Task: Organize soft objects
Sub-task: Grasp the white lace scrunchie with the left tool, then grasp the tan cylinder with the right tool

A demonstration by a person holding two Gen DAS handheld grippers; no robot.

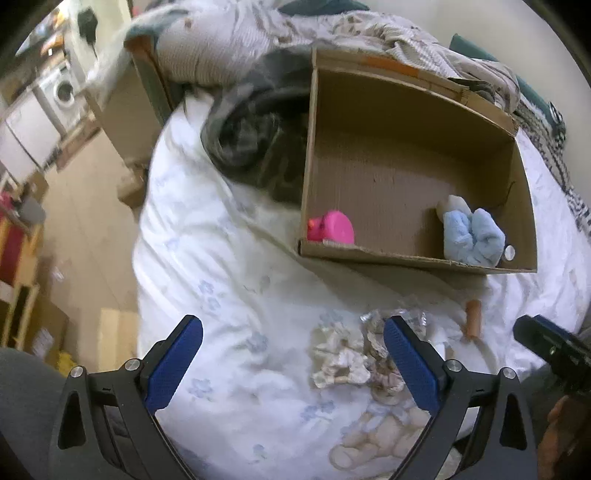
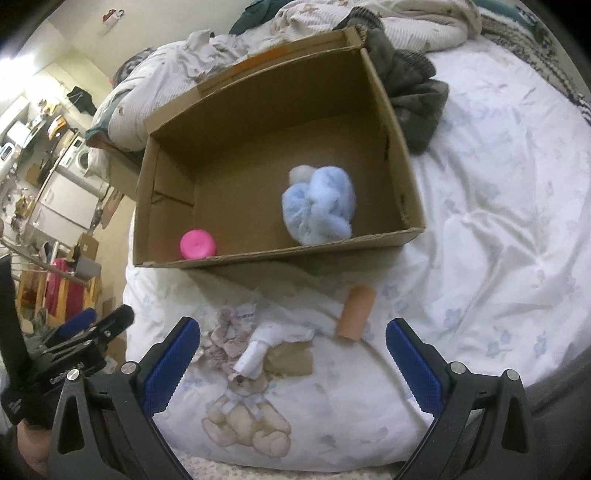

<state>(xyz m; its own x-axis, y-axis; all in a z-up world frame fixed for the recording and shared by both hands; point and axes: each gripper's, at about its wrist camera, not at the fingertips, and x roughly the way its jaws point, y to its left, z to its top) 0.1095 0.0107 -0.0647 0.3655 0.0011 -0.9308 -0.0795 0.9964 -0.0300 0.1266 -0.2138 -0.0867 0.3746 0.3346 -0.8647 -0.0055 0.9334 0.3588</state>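
Observation:
An open cardboard box (image 1: 417,258) (image 2: 280,254) lies on the white bed. Inside it are a light blue fluffy bundle (image 1: 472,236) (image 2: 319,206) and a pink soft object (image 1: 332,227) (image 2: 197,244). In front of the box lie a crumpled patterned cloth (image 1: 341,356) (image 2: 225,338), a white rolled piece (image 2: 255,356), a tan cloth (image 2: 291,360) and a peach roll (image 1: 473,319) (image 2: 356,312). My left gripper (image 1: 293,362) is open and empty above the bed, its right finger over the crumpled cloth. My right gripper (image 2: 293,363) is open and empty above the white piece and tan cloth.
A dark grey garment (image 1: 247,136) (image 2: 413,92) lies beside the box. Rumpled blankets (image 1: 229,48) (image 2: 417,22) pile at the bed's far end. The bed edge drops to the floor (image 1: 85,236) on the left, with shelves (image 1: 18,266) and a washing machine (image 1: 61,90) beyond.

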